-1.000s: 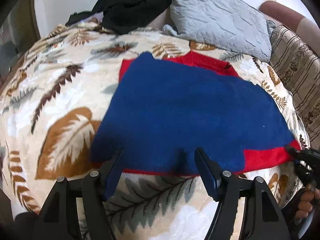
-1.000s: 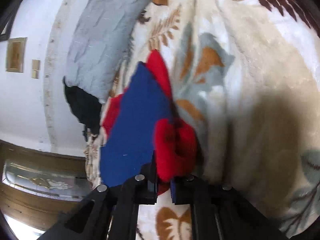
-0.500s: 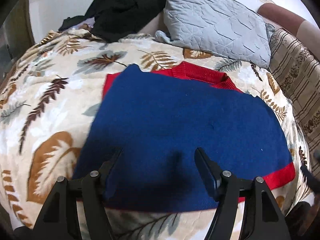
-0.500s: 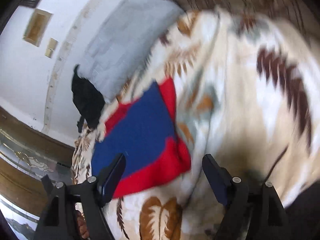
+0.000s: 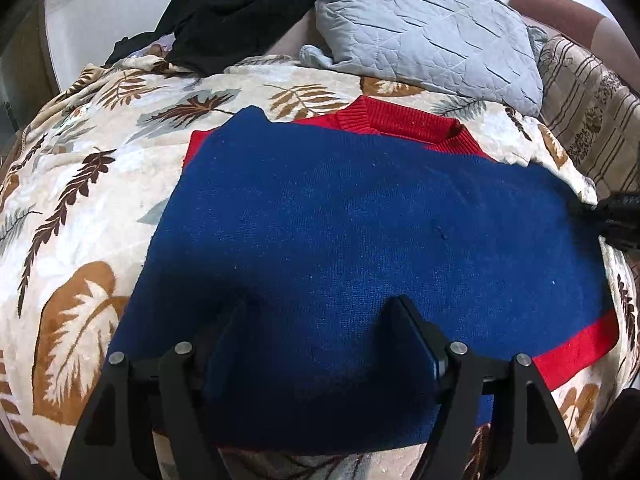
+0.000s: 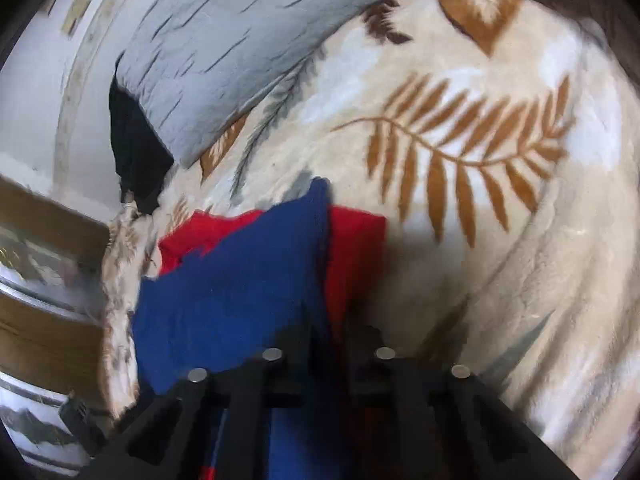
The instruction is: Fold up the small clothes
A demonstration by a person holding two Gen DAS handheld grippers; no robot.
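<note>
A small blue and red knitted sweater [image 5: 340, 232] lies flat on a leaf-patterned blanket [image 5: 80, 208]. Its red collar points to the far side and a red hem band shows at the near right. My left gripper [image 5: 316, 328] is open, its fingers spread just above the near blue edge, holding nothing. My right gripper [image 6: 328, 332] is shut on the sweater's right edge [image 6: 256, 280], blue and red cloth pinched between the fingers. The right gripper's tip shows at the right edge of the left wrist view [image 5: 620, 216].
A grey quilted pillow [image 5: 424, 28] and a heap of black clothing [image 5: 236, 12] lie at the far side. A striped brown cushion [image 5: 592, 100] sits at the far right. A white wall [image 6: 36, 80] and wooden furniture [image 6: 40, 280] stand beyond the bed.
My right gripper let go of the red hem corner, opened, moved up the sweater's right side and shut on the edge there. My left gripper moved forward over the near edge, staying open.
</note>
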